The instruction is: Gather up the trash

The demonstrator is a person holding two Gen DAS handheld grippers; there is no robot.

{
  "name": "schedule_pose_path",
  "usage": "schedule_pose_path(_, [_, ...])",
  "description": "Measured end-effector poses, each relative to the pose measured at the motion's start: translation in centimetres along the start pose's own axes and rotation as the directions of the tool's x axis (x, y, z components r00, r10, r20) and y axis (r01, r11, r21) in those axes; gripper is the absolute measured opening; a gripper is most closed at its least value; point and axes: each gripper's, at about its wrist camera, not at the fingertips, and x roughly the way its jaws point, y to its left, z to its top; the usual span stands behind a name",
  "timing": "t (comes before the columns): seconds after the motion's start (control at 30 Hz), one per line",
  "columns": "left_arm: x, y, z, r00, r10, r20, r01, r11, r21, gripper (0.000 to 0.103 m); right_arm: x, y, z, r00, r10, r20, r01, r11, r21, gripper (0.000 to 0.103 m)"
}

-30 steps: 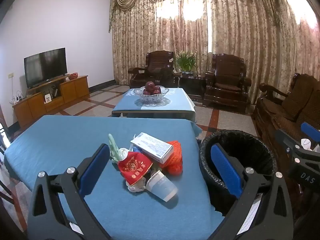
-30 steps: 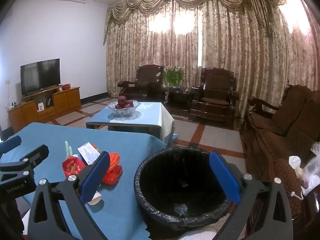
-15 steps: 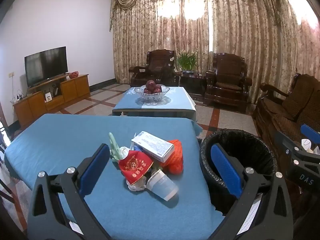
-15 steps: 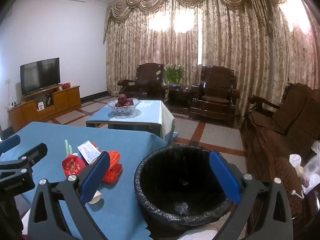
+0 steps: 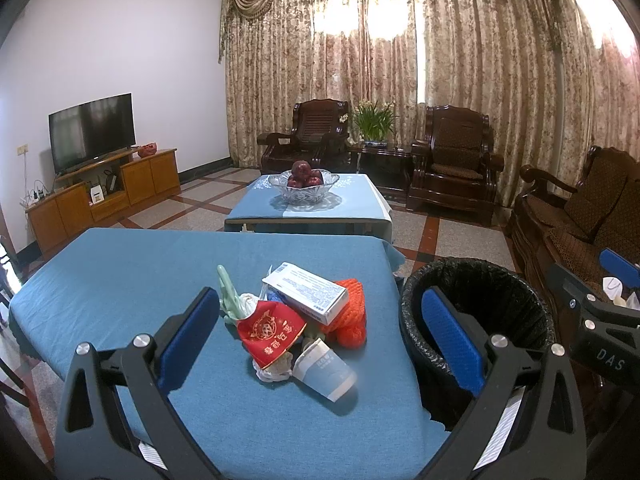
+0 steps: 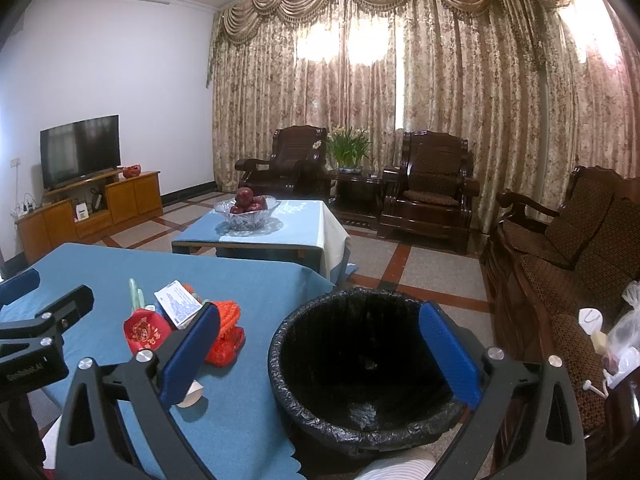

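Blue-padded left gripper (image 5: pixel 320 330) fingers spread wide, trash pile (image 5: pixel 298 318) between them, right gripper (image 6: pixel 318 346) likewise spread, empty

The tabletop (image 5: pixel 120 280) wears a plain blue cloth. On it, a red pouch (image 5: pixel 270 330) carries gold lettering and a round emblem. A white box (image 5: pixel 306 292) shows fine blue print, an orange net (image 5: pixel 352 312) has a mesh weave, and a paper cup (image 5: pixel 324 368) is pale blue and white. A pale green piece (image 5: pixel 228 292) pokes up near the far edge. The bin (image 6: pixel 360 364) is lined in glossy black. Each tool (image 5: pixel 320 340) (image 6: pixel 316 352) is black with blue pads (image 5: pixel 188 332). The curtains (image 5: pixel 440 80) are beige, floral-patterned.
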Motion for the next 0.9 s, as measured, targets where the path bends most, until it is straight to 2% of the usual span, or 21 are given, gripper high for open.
schedule_pose_path(0.9, [0.02, 0.02, 0.05, 1.0, 0.001, -0.001, -0.001, 1.0, 0.001, 0.098, 0.1, 0.04, 0.1, 1.0, -0.002, -0.004, 0.002, 1.0, 0.0, 0.097])
